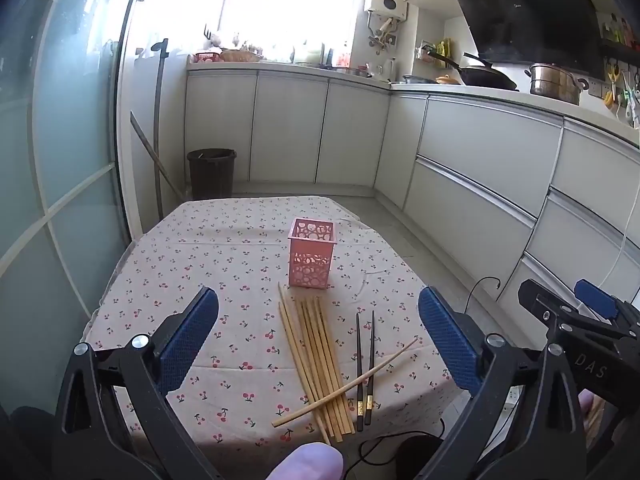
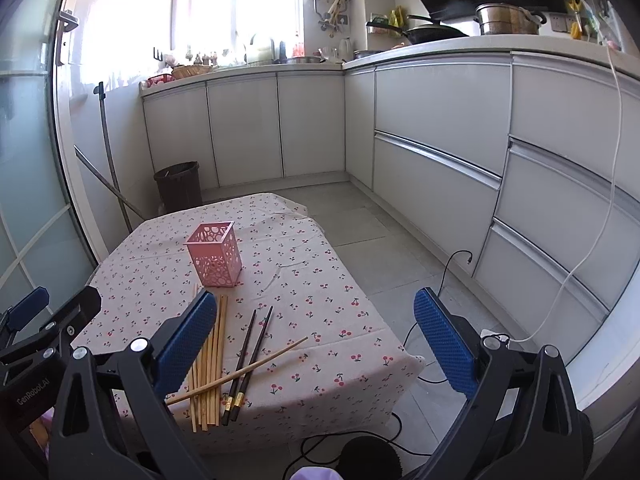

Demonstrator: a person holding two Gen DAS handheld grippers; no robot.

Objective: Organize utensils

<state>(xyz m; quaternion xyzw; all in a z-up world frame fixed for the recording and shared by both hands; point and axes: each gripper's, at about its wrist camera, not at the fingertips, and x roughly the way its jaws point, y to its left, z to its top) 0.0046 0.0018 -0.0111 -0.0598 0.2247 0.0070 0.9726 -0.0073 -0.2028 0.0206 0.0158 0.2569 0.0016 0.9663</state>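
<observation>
A pink perforated holder (image 1: 311,253) stands upright on the cherry-print tablecloth (image 1: 224,248); it also shows in the right wrist view (image 2: 215,254). In front of it lie several bamboo chopsticks (image 1: 316,360) in a bundle, one bamboo stick lying crosswise (image 1: 348,386), and a dark pair of chopsticks (image 1: 365,368). The right wrist view shows the bamboo bundle (image 2: 212,368) and dark pair (image 2: 248,360) too. My left gripper (image 1: 318,336) is open and empty above the near table edge. My right gripper (image 2: 316,336) is open and empty, to the right of the chopsticks.
A dark waste bin (image 1: 212,173) and a broom handle (image 1: 158,168) stand beyond the table. White kitchen cabinets (image 1: 480,160) run along the back and right. Black cables (image 2: 448,280) lie on the floor near the table's right side.
</observation>
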